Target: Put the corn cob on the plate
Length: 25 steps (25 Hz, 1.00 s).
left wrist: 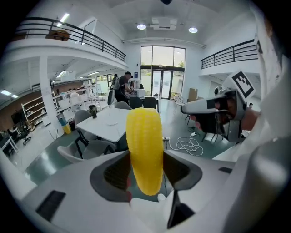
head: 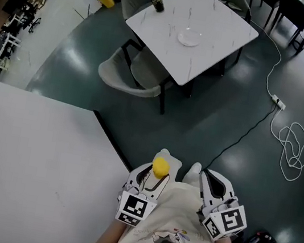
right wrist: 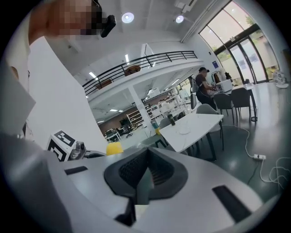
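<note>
A yellow corn cob (head: 160, 167) stands upright between the jaws of my left gripper (head: 156, 173), which is shut on it close to my body. In the left gripper view the corn cob (left wrist: 144, 150) fills the middle, clamped by the dark pads (left wrist: 119, 171). My right gripper (head: 208, 183) is held beside it, shut with nothing in it; its jaws (right wrist: 144, 175) meet in the right gripper view. A clear plate (head: 189, 37) lies on the white marble table (head: 214, 24) far ahead, also seen as the plate (right wrist: 184, 131) in the right gripper view.
A dark cup (head: 156, 0) stands at the marble table's far corner. Grey chairs (head: 131, 74) sit around that table. A white cable (head: 292, 147) with a power strip trails over the dark floor at right. A large white table (head: 28, 172) fills the lower left.
</note>
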### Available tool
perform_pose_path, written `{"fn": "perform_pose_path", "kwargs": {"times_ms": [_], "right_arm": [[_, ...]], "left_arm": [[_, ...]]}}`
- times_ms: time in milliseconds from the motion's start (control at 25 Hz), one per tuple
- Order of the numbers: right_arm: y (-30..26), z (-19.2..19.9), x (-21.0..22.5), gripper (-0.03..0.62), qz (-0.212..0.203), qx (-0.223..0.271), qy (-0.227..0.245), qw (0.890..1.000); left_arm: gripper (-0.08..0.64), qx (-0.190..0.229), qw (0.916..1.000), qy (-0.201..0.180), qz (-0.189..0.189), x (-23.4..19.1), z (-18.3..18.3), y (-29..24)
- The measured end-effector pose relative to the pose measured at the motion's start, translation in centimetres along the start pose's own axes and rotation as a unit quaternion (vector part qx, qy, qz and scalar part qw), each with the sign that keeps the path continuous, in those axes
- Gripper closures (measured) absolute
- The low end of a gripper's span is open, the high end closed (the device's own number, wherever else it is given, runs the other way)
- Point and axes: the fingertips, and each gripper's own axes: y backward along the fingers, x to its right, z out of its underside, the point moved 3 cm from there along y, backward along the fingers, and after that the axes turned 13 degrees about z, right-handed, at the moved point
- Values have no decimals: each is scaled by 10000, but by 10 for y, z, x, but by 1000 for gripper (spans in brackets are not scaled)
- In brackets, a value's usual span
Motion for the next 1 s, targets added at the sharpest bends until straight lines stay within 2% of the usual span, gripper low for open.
{"fn": "perform_pose_path", "kwargs": {"times_ms": [160, 320, 560, 760, 840, 1000], "right_arm": [[-24, -7, 3, 588, -247, -43, 30, 9997], [-50, -25, 6, 589, -198, -72, 110, 9997], [-101, -48, 5, 588, 110, -240, 144, 9995], [-163, -92, 7, 589, 546, -90, 256, 9981], [-183, -106, 4, 588, 745, -2, 153, 9971], [-220, -123, -15, 588, 777, 150, 50, 9968]], "left_arm": [[333, 89, 9997, 54, -230, -15, -10, -11], [333, 226, 9996, 60, -173, -37, -32, -26], [333, 388, 9988, 174, 244, -93, -58, -51], [333, 391, 9976, -62, 560, -151, -96, -72], [333, 323, 9969, -185, 700, -172, -105, -76], [333, 354, 9949, -413, 854, -219, -122, -71]]}}
